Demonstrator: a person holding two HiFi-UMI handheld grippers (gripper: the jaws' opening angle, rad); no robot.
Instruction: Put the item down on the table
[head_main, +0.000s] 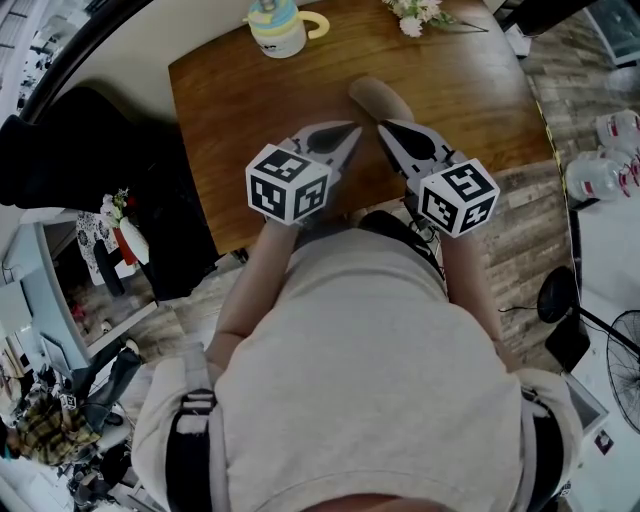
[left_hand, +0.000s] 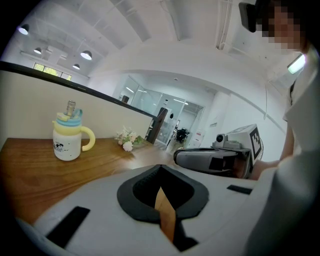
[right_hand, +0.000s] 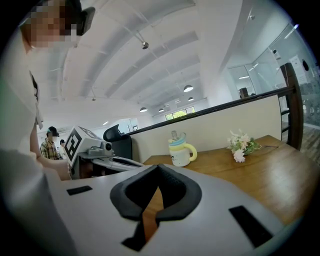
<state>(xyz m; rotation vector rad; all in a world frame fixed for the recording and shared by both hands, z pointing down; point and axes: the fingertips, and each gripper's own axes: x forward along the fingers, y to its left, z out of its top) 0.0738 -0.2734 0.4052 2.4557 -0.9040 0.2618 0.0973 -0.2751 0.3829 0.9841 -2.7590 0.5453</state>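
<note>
A tan, rounded item (head_main: 379, 98) lies on the brown wooden table (head_main: 230, 110), just beyond both grippers' tips and clear of them. My left gripper (head_main: 350, 131) hovers over the table's near edge with its jaws together and nothing between them; in its own view the black pads (left_hand: 137, 202) meet along a thin slit. My right gripper (head_main: 384, 128) is beside it, also shut and empty, its pads (right_hand: 172, 207) touching. Each gripper shows in the other's view: the right gripper (left_hand: 215, 160) and the left gripper (right_hand: 95, 150). The tan item is hidden in both gripper views.
A white mug with yellow handle and blue lid (head_main: 277, 27) (left_hand: 70, 140) (right_hand: 181, 152) stands at the table's far edge. Small flowers (head_main: 415, 15) (left_hand: 127, 140) (right_hand: 241, 145) lie at the far right. White bottles (head_main: 600, 170) and a fan (head_main: 620, 360) are on the right.
</note>
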